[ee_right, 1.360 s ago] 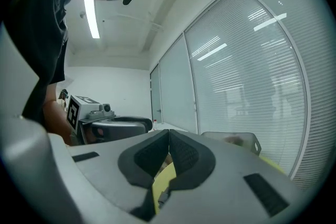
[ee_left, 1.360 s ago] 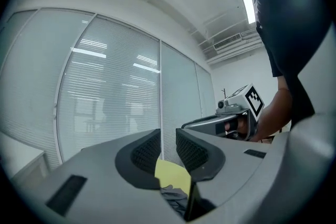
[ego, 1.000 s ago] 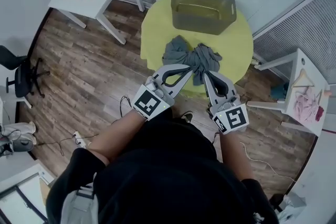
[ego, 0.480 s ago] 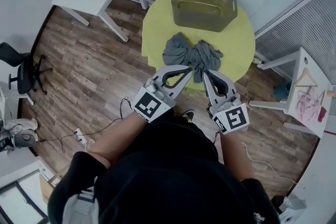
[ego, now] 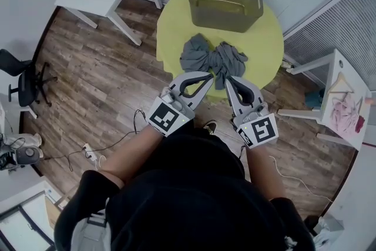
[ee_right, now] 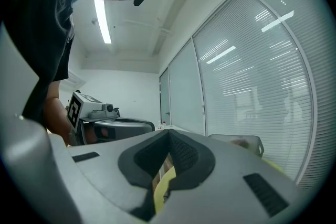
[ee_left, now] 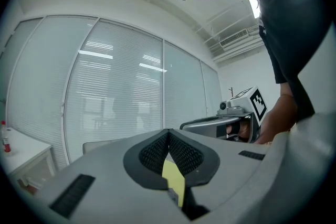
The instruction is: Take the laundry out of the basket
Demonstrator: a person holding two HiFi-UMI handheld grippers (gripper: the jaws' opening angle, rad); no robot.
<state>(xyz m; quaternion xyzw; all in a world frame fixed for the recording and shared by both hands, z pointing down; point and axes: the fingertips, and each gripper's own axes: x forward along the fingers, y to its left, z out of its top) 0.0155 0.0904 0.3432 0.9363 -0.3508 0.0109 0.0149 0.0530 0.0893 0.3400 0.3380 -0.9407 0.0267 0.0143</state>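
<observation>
the crumpled grey laundry (ego: 212, 59) lies in a heap on the round yellow-green surface (ego: 170, 26), about the middle and running towards its near edge. it is well out of the translucent olive plastic basket (ego: 226, 17), which stands at the far edge. through its walls the basket looks empty, though i can't be sure of its far corner.

the left tool (ego: 210, 77) and the right tool (ego: 228, 80) sit side by side at the near edge, just short of the heap. both are clenched on nothing; each tool's own view shows the pads pressed together with only a sliver of yellow surface past them.

so the emptying looks done, or nearly. if a piece is left inside, i'd say the clean way is to open one tool first and pass above the heap rather than through it. then drop straight into the basket, pinch a fold and lift it clear of the rim — the other tool could steady the near wall so the basket doesn't slide.
</observation>
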